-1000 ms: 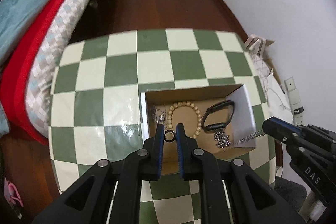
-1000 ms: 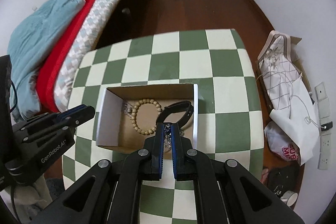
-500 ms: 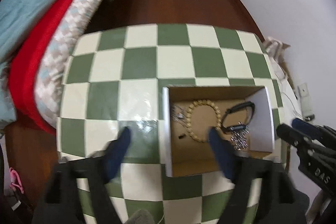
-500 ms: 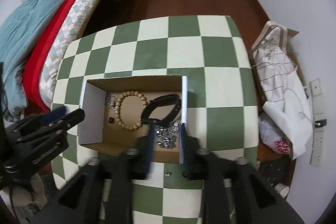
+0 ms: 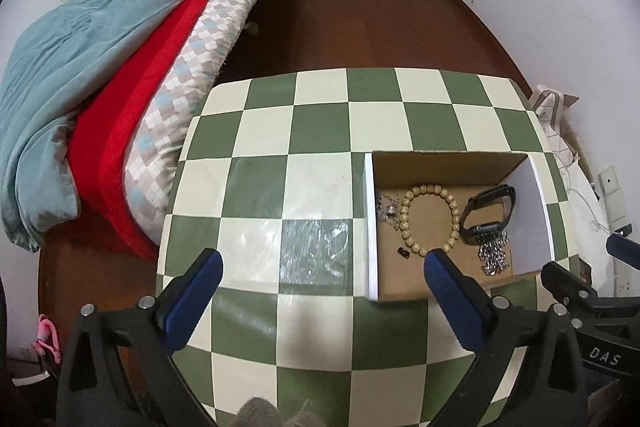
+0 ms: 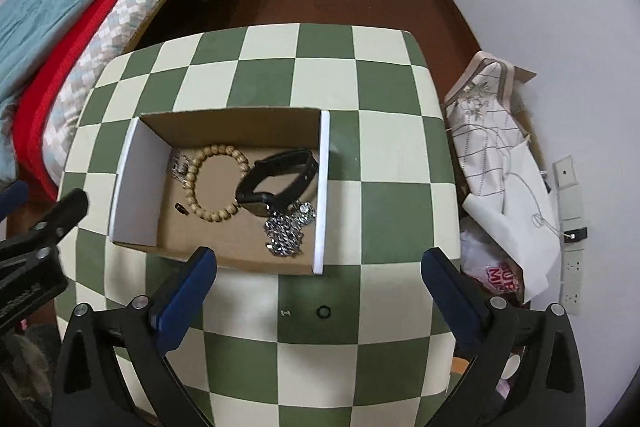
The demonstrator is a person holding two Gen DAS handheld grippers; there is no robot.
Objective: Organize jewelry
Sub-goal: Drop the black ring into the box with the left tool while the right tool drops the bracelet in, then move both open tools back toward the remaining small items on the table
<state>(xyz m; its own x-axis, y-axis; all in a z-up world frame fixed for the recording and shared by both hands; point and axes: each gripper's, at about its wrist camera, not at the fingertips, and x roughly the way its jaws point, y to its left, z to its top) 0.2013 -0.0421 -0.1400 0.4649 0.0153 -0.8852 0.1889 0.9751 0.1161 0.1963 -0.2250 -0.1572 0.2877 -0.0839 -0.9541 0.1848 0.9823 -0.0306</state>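
Observation:
An open cardboard box (image 5: 540,211) (image 6: 324,187) stands on the green-and-white checked table (image 5: 316,147). In it lie a wooden bead bracelet (image 5: 430,193) (image 6: 192,183), a black wristband (image 5: 486,215) (image 6: 276,179), a silver chain (image 5: 494,255) (image 6: 286,227), a smaller silver piece (image 5: 388,207) and a small dark ring (image 5: 403,252) (image 6: 182,207). A black ring (image 6: 323,311) and a tiny stud (image 6: 285,312) lie on the table in front of the box. My left gripper (image 5: 320,261) and right gripper (image 6: 320,261) hang above the table, jaws opening wide, nothing between them.
A bed (image 5: 100,87) with blue and red covers runs along the table's left side. Bags and white paper (image 6: 492,147) are piled on the floor to the right, against the wall. Dark wooden floor (image 5: 360,19) lies beyond the table.
Both grippers went from shut to wide open and drew back from the box. The dark ring held by the left gripper now lies in the box.

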